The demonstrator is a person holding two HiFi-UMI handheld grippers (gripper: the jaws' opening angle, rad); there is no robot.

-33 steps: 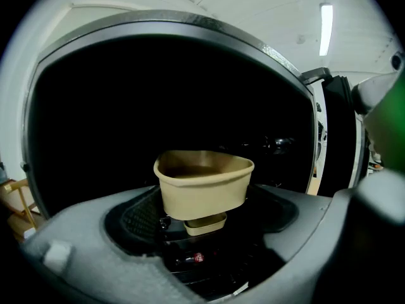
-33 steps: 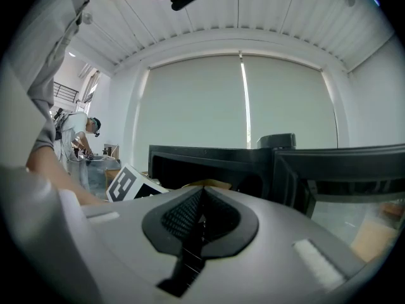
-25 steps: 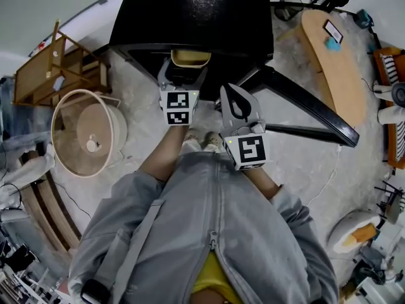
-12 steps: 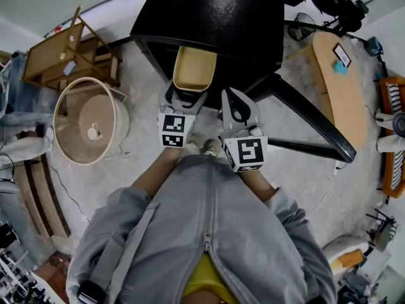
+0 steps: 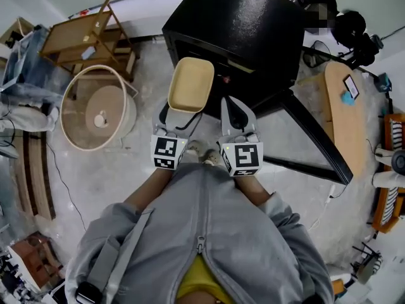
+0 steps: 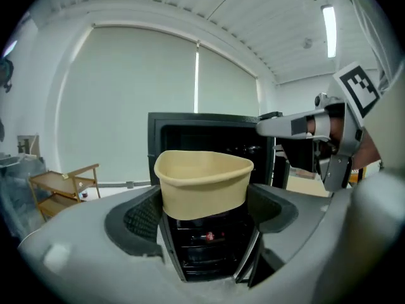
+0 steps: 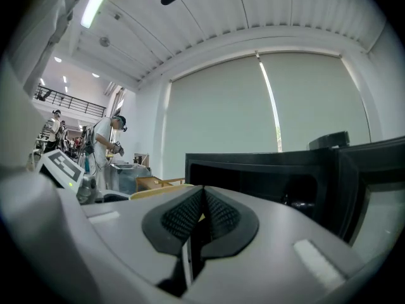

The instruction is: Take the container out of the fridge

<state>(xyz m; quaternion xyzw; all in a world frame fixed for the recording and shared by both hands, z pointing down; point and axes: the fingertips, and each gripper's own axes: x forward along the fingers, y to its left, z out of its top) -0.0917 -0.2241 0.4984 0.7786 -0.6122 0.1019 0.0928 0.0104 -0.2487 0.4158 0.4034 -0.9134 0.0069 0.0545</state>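
Note:
A beige, empty, open-topped container [image 5: 190, 84] hangs in front of the black fridge [image 5: 253, 30], outside its open front. My left gripper [image 5: 182, 114] is shut on the container's near end. In the left gripper view the pads press on both sides of the container [image 6: 202, 182], with the fridge's dark inside [image 6: 209, 144] behind it. My right gripper [image 5: 235, 114] is beside it on the right, shut with nothing in it. In the right gripper view the pads [image 7: 218, 217] meet, and the fridge [image 7: 272, 176] stands just ahead.
The fridge door [image 5: 316, 141] swings out to the right, close to my right gripper. A round wooden basket [image 5: 98, 116] and a wooden rack [image 5: 88, 40] stand at the left. A long wooden table [image 5: 345, 106] is at the right. People stand far off in the right gripper view.
My left gripper has drawn the container out of the fridge towards me, so it now shows whole. The right gripper has stayed shut beside it.

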